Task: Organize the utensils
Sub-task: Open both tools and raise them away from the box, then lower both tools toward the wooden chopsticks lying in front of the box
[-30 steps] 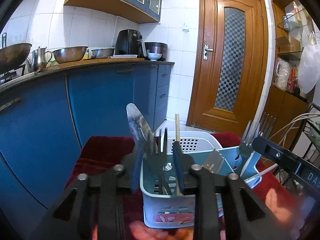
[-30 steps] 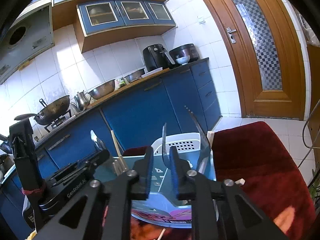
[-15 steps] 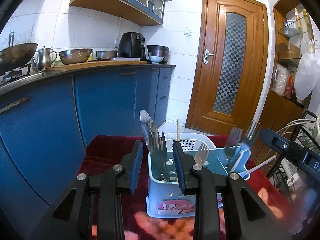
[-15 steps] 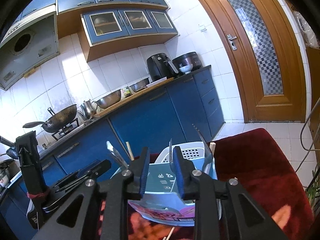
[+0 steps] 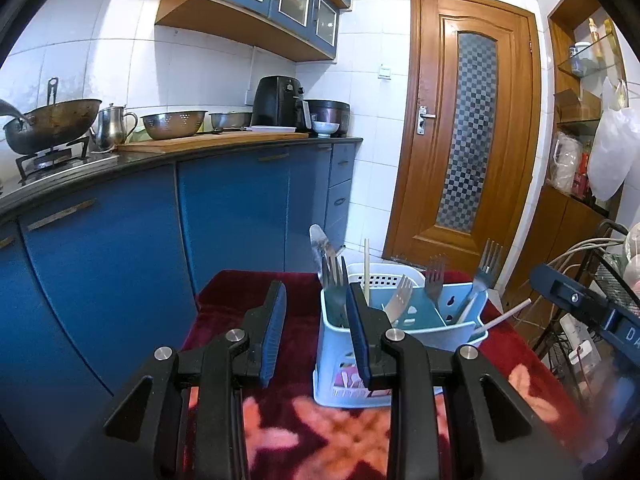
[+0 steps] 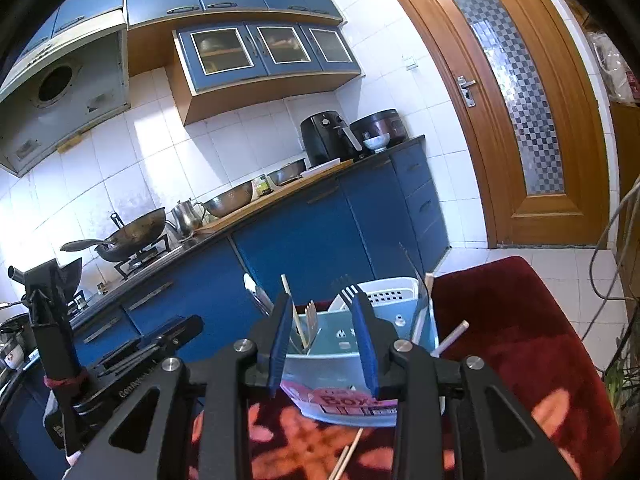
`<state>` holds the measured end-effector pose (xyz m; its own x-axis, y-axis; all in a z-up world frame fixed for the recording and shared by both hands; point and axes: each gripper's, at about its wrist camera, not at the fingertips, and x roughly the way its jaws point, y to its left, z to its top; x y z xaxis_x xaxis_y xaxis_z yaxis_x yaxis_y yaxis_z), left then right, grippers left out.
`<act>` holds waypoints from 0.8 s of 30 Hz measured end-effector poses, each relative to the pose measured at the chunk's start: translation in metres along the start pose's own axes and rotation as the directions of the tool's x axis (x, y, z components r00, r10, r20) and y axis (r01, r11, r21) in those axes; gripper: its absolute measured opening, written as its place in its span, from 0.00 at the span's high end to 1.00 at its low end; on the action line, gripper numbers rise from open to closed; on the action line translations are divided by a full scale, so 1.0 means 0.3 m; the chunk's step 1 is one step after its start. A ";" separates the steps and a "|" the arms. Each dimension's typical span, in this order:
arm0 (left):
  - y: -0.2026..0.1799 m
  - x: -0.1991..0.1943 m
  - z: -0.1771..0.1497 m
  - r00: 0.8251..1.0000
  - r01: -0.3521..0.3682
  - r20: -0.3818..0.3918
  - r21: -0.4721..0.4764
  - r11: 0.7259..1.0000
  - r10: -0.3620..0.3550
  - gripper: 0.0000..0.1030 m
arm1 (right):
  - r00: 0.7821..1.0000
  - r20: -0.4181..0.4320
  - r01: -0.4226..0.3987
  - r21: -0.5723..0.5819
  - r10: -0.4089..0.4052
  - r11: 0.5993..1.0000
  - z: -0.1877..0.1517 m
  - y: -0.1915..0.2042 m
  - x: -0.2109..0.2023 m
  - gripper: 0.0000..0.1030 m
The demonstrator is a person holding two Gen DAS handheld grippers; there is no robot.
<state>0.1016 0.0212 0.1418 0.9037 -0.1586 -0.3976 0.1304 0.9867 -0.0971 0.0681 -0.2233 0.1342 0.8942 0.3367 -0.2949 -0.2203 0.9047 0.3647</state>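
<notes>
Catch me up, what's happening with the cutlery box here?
A person is sorting utensils with a handheld gripper in each hand. The pale blue cutlery box stands on a red patterned cloth and already holds several forks and a chopstick. Both grippers are empty: the left gripper is open beside the box, and the right gripper has just been opening, with nothing between its fingers. A pair of chopsticks lies loose on the cloth in front of the box.

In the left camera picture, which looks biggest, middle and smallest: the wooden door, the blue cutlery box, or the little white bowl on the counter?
1. Door
2. Cutlery box
3. Bowl

The box sits nearest the camera, so it looks bigger than it might really be beside the far-off bowl.
</notes>
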 end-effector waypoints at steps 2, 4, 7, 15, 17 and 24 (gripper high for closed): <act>0.007 -0.019 -0.006 1.000 0.000 -0.009 -0.008 1.000 0.000 0.70 | 1.000 -0.010 0.003 0.005 -0.003 1.000 -0.013 0.002 -0.013 0.66; 0.010 -0.039 -0.017 1.000 -0.001 -0.021 -0.011 1.000 0.001 0.70 | 1.000 -0.024 0.008 0.009 -0.008 1.000 -0.029 0.003 -0.029 0.66; 0.014 -0.060 -0.035 0.999 -0.001 -0.035 -0.014 1.000 0.001 0.70 | 0.999 -0.041 0.016 0.011 -0.015 1.000 -0.052 0.003 -0.050 0.66; 0.013 -0.088 -0.135 0.992 0.016 -0.121 -0.013 1.000 -0.018 0.70 | 0.994 -0.102 0.045 0.028 -0.041 0.999 -0.128 -0.020 -0.097 0.62; 0.007 -0.086 -0.164 0.989 0.021 -0.144 -0.010 1.000 -0.022 0.70 | 0.991 -0.122 0.055 0.035 -0.051 0.998 -0.150 -0.031 -0.105 0.62; -0.015 -0.068 -0.273 0.971 0.030 -0.236 -0.018 0.999 -0.033 0.70 | 0.977 -0.194 0.101 0.033 -0.093 0.994 -0.230 -0.064 -0.128 0.59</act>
<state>0.0494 0.0169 0.0757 0.7774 -0.1952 -0.5979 0.1500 0.9807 -0.1252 0.0112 -0.2355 0.0774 0.8180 0.2953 -0.4936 -0.1158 0.9251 0.3616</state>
